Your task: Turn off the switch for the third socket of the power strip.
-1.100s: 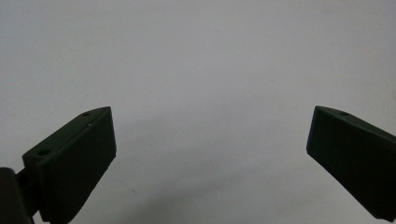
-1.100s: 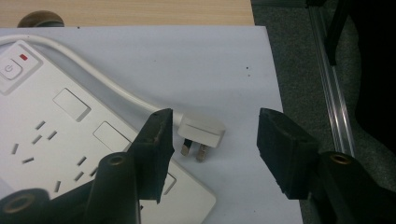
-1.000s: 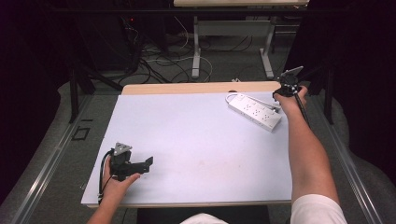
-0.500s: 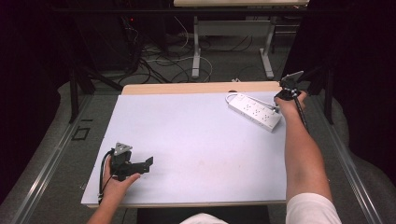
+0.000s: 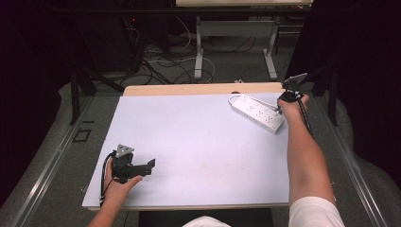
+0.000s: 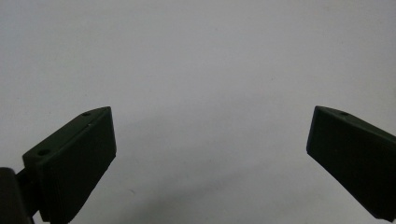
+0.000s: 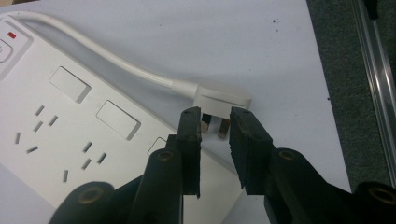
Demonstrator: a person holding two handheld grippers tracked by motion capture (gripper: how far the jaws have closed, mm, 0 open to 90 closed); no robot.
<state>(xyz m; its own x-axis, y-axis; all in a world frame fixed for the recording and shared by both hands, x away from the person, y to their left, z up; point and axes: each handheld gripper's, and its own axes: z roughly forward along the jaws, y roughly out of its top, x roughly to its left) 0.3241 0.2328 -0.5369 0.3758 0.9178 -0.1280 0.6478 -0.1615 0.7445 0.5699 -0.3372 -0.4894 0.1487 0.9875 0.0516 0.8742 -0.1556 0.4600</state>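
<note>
Clearly, plug prongs face right gripper — fingers closing, not yet gripping; cable trails left.

High view: overhead, facing forward and down across the counter. Right gripper view: close, shares the power strip with it. Left gripper view: close on bare counter

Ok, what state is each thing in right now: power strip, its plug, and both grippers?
White plastic power strip: flat on the table, sockets empty.
White flat plug: unplugged, prongs bare, beside the strip.
Right gripper: jaws just closing around the plug's prongs; contact unclear.
Left gripper: open, nothing between the jaws.
</note>
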